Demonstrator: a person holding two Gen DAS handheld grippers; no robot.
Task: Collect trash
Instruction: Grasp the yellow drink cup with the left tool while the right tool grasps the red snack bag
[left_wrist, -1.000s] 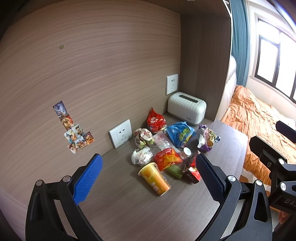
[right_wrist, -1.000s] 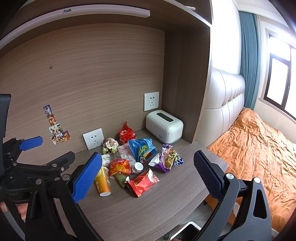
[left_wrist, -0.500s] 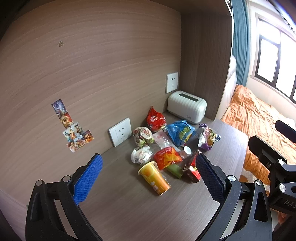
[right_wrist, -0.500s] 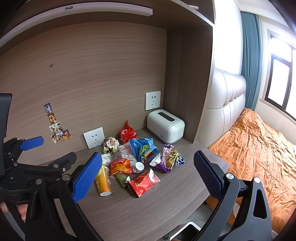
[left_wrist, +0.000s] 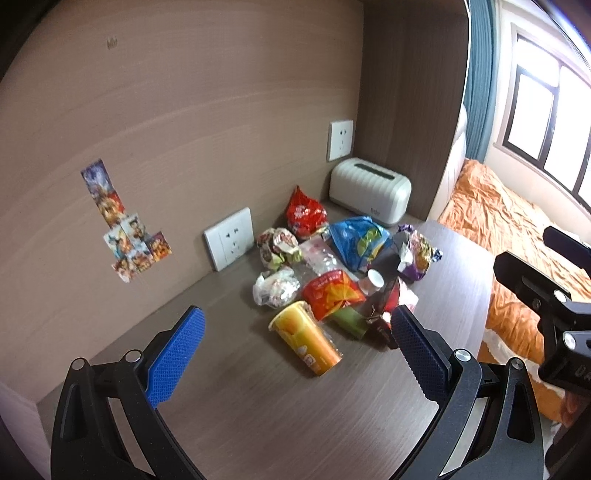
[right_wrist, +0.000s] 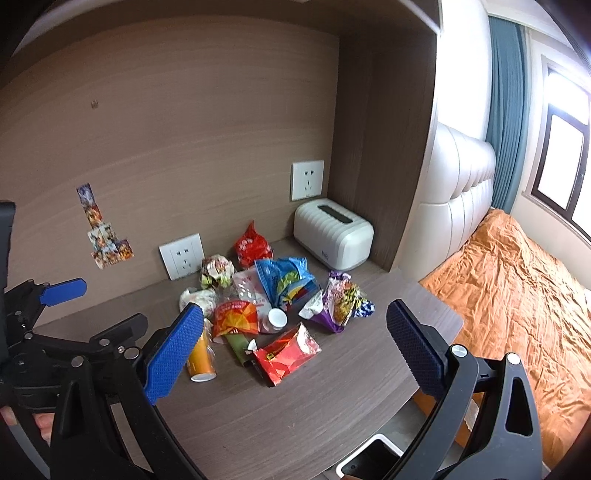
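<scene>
A: Hovering above the desk, the left gripper has its blue-padded fingers spread wide apart, with nothing between them.

B: And the other one?

A: The right gripper is the same: fingers wide apart and empty, held above the desk's near edge. The left gripper's frame shows at the left of the right wrist view.

B: Where does the trash lie?

A: In a loose pile on the desk, toward the back wall, in front of both grippers. An orange cup lies on its side at the near-left edge of the pile, its open mouth turned toward the wall. Behind it sits a crumpled white wrapper, and beside that an orange-red packet lying partly over a green tube.

B: What else is in the heap?

A: A red snack bag at the back, near the lower wall socket; a blue bag in the middle; a purple wrapper to the right; and a red foil packet nearest the desk's front, seen best from the right wrist. A small white bottle cap shows among them.

B: Anything nearby that is no trash?

A: A white ribbed box stands in the back corner, just beyond the pile. Stickers cling to the wall at left, and an orange bedspread lies past the desk to the right.
</scene>
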